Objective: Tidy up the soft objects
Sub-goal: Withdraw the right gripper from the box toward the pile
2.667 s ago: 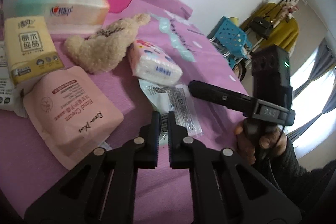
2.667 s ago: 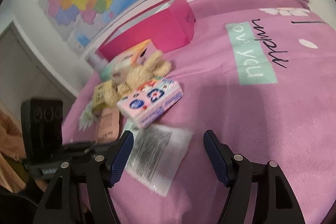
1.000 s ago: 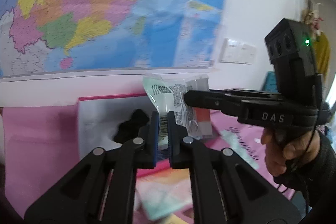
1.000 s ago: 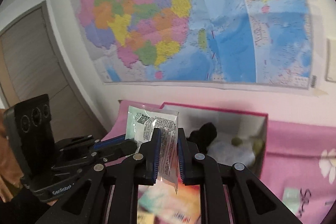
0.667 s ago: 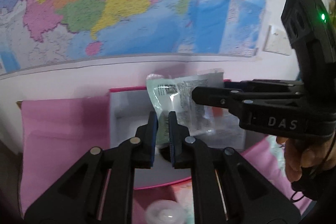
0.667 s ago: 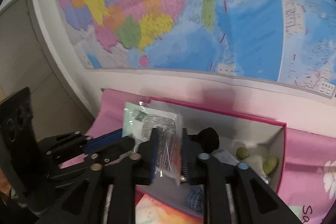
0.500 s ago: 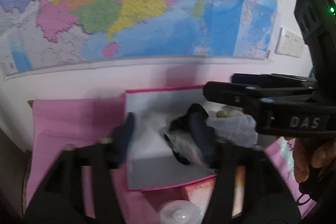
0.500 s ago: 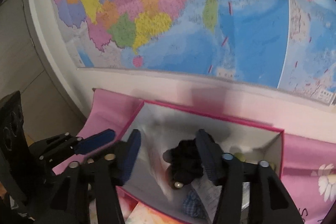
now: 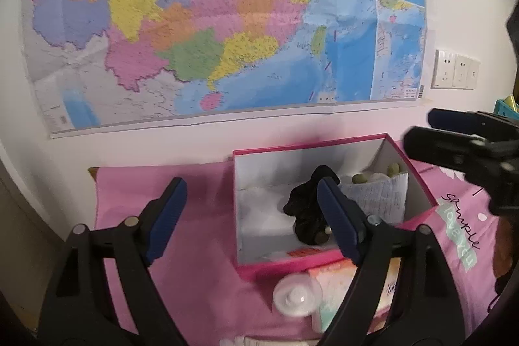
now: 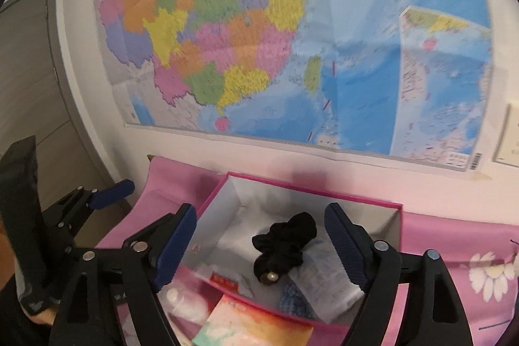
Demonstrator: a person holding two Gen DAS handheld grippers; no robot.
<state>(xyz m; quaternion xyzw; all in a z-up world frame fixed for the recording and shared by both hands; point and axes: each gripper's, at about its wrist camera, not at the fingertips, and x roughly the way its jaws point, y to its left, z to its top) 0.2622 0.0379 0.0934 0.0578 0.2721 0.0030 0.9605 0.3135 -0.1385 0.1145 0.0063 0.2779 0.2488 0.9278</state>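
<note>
Right wrist view: printed plastic packet lay inside the pink box, long axis slanting toward its near-right corner; both grippers were opening, nothing between them.

A clear printed packet lies tilted inside the open pink box.

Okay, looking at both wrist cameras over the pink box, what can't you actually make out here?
- Pink box floor: in the right wrist view the black cloth and the printed packet cover part of it.
- Packet print: too small to read in either view.
- Tissue pack: cut off by the bottom edge in the right wrist view, behind the left gripper's finger in the left.
- Round white lid: what it belongs to is unclear.
</note>
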